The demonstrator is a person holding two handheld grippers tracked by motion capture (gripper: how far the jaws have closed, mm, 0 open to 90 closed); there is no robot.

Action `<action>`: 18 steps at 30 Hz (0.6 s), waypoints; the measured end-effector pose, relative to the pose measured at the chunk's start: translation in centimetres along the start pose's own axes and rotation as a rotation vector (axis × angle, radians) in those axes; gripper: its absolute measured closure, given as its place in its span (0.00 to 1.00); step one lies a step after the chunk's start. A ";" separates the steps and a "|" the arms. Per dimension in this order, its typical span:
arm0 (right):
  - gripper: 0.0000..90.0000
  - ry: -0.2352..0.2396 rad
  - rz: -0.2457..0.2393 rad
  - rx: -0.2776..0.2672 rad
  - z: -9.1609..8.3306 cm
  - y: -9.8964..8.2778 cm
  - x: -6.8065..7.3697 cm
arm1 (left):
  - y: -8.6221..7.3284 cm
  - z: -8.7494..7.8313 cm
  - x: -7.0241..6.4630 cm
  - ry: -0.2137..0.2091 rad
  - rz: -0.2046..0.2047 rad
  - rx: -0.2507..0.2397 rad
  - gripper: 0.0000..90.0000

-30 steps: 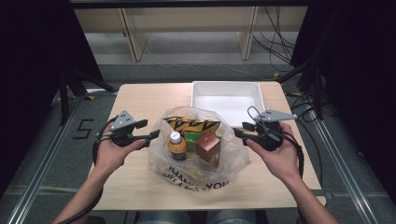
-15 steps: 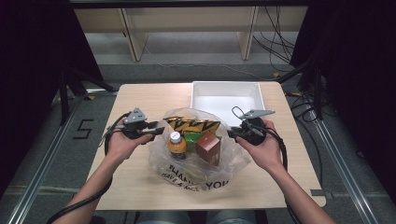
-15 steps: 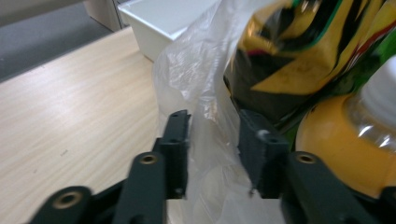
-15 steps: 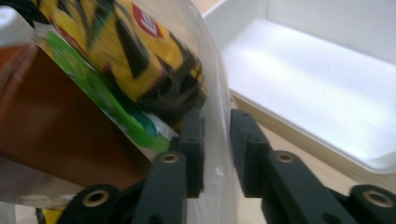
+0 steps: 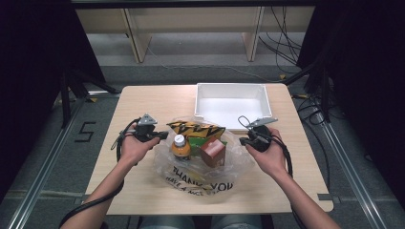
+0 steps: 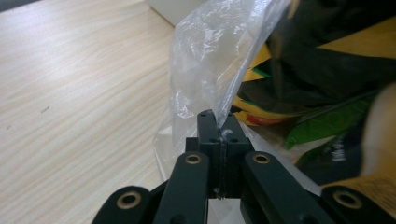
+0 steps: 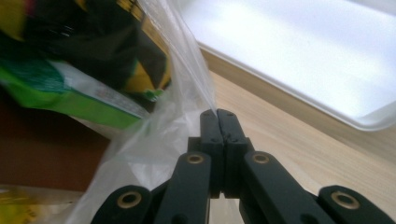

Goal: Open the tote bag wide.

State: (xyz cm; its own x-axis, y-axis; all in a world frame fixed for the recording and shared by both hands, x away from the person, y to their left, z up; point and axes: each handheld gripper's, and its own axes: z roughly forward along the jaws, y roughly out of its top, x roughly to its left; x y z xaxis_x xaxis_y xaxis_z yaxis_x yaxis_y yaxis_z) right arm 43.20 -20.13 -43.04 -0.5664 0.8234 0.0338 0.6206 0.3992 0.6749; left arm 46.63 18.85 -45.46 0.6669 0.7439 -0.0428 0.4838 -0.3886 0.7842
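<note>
High view first: sitting near the front edge of the pale wood-grain desk (image 5: 143,102), a thin, crinkly clear plastic bag (image 5: 234,162) with dark "THANK YOU" lettering, mouth facing the far edge. Looking like the opening step, with the unpacking not yet started. Still lying inside: an orange bottle with a white cap (image 5: 180,147), a glossy black-and-yellow snack pouch (image 5: 193,129), a green carton (image 5: 198,141) and a small reddish-brown box (image 5: 213,153). Waiting empty just beyond, at the far right corner, a shallow white rectangular tray (image 5: 231,102), smooth and matte.

Gripping now on both sides. Pinching the bag's left rim, the left gripper (image 5: 162,136) — jaws having just been closing, now pressed together with a fold of film caught between them, plain in the left gripper view, where the film (image 6: 210,70) is rising wrinkled and cloudy from the black fingertips (image 6: 208,122). Doing the same at the right rim, the right gripper (image 5: 244,140) — jaws also having just been closing, now clamped flat on a thin sliver of bag (image 7: 187,60) at the fingertips (image 7: 228,122).

So, guessing: rims caught, done. Left: spreading or lifting the mouth, then getting the four items out, probably into the tray. Worth noting how floppy and slippery that film is looking, compared with the stiff box and the rounded, hard bottle.
</note>
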 end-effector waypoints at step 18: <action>1.00 -0.030 0.010 0.055 2.2 -0.9 0.2 | -1.7 2.5 0.1 0.054 0.016 0.115 0.97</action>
State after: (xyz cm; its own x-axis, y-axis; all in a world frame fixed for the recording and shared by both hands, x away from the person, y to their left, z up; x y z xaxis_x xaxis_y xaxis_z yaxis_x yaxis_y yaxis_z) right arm 43.70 -19.41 -45.23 -0.5439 0.8390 0.0182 0.6558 0.4114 0.6329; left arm 47.26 18.20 -48.29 0.6451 0.7641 0.0056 0.5368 -0.4584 0.7083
